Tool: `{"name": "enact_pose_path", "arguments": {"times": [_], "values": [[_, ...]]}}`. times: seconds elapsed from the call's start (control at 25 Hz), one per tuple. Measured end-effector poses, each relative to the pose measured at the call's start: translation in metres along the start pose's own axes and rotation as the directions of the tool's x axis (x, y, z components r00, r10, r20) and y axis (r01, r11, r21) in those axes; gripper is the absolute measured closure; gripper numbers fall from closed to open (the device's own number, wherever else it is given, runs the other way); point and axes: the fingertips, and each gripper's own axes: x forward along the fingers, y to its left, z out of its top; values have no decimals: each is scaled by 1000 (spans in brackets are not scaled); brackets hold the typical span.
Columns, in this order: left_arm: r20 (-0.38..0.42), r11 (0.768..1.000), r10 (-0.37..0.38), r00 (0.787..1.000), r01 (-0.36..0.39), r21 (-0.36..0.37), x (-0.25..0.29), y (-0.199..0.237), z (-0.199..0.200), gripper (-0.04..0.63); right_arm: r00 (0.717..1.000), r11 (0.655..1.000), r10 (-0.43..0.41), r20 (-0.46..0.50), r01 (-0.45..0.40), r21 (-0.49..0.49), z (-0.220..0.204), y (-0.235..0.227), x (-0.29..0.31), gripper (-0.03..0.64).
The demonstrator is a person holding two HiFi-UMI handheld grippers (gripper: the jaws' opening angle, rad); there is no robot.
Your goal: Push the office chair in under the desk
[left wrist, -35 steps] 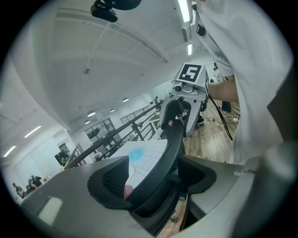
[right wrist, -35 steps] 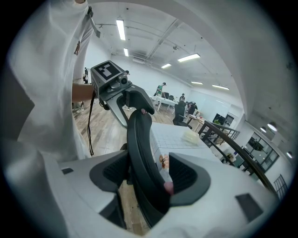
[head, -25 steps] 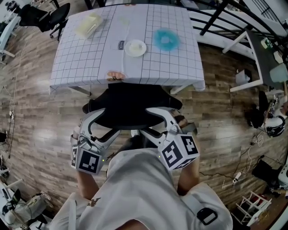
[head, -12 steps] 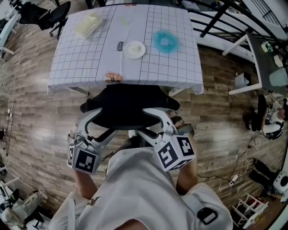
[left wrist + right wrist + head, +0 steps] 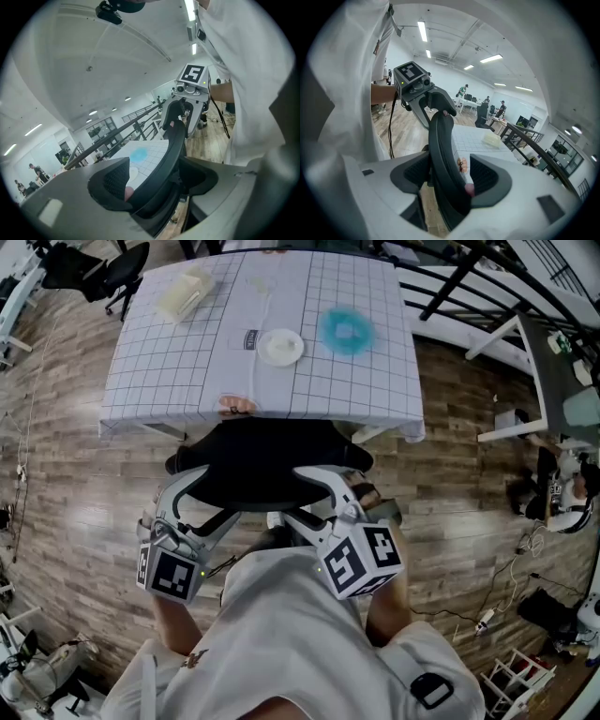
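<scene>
The black office chair [image 5: 267, 465] stands at the near edge of the desk [image 5: 178, 371], which wears a white grid-patterned cloth; its seat reaches partly under that edge. My left gripper [image 5: 183, 488] clamps the left side of the chair's backrest [image 5: 168, 150], and in the left gripper view my left gripper [image 5: 157, 180] has the rim wedged between both pads. My right gripper [image 5: 323, 479] clamps the right side. The right gripper view shows the right gripper [image 5: 447, 180] with the backrest rim [image 5: 440, 145] running upright between its pads.
On the desk lie a white plate [image 5: 281, 341], a blue round item [image 5: 345, 326] and a pale yellow container [image 5: 185, 293]. Another black chair [image 5: 103, 273] stands at the far left. A black railing [image 5: 450, 277], a white table [image 5: 553, 352] and floor cables [image 5: 487, 615] are on the right.
</scene>
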Motion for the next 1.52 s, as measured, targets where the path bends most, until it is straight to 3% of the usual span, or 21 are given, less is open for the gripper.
{"name": "enact_pose_path", "arguments": {"times": [0.72, 1.52], "values": [[-10, 1000, 26, 1000, -26, -14, 19, 23, -1, 258, 1000, 1000, 3, -1, -3, -23, -5, -28, 9, 350], [16, 1000, -22, 1000, 22, 12, 15, 47, -16, 261, 999, 1000, -11, -31, 12, 21, 8, -38, 32, 348]]}}
